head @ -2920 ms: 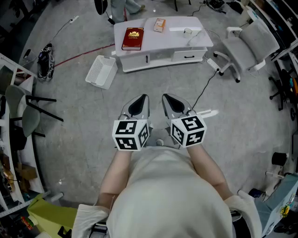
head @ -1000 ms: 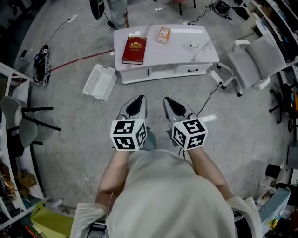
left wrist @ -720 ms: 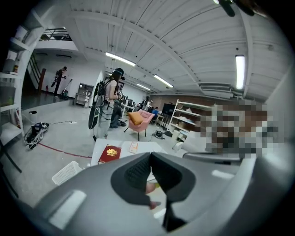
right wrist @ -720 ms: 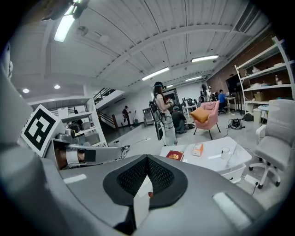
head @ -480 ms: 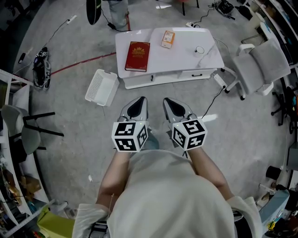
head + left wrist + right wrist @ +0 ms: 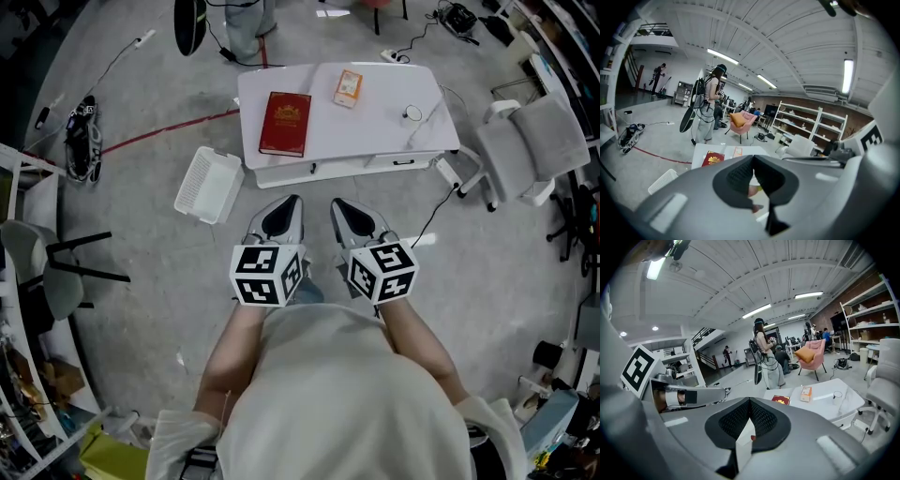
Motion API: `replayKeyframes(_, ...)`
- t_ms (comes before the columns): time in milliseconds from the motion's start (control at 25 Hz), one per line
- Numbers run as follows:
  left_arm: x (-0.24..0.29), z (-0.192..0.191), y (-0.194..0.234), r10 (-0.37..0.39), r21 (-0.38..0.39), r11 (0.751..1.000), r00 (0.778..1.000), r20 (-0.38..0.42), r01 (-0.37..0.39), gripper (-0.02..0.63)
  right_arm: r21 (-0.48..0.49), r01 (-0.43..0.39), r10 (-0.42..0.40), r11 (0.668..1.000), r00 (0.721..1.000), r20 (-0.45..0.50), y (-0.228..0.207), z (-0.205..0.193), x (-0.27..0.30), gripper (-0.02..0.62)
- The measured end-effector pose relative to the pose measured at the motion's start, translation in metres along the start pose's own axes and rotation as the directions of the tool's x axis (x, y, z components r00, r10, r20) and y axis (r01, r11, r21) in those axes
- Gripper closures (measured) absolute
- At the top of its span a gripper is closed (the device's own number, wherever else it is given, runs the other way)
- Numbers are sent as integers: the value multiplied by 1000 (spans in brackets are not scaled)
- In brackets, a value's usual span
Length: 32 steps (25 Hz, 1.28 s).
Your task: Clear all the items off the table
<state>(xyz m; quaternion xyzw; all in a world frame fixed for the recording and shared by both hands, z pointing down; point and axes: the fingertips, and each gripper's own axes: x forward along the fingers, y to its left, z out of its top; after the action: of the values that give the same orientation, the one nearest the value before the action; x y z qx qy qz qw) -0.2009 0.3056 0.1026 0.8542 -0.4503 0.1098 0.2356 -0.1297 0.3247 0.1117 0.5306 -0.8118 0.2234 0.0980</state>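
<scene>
Both closed and empty, the left gripper (image 6: 280,218) and right gripper (image 6: 352,218) are pointing at the table (image 6: 384,127); its red book (image 6: 285,123) is lying lengthwise ahead, nearer the left gripper

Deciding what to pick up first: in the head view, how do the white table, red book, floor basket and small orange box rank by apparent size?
Largest to smallest:
1. white table
2. floor basket
3. red book, somewhat smaller than the basket
4. small orange box, clearly smallest
</scene>
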Motion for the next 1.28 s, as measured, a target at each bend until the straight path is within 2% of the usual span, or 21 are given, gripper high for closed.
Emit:
replayKeyframes(480,24,16,39,-8,4,1000,1000,-17,8,597,-1,-1,1,1000,1000,-13,1,13,52,598)
replayKeyframes(800,35,19,56,-1,-9,1000,1000,-24,1,597,-16,-5,5,1000,999,-46,3,10,67,598)
replayKeyframes(1280,62,21,76,55,-42,998,998,-42,-57,597,-24,-34,32,999,995,-95,-20,16,97,598)
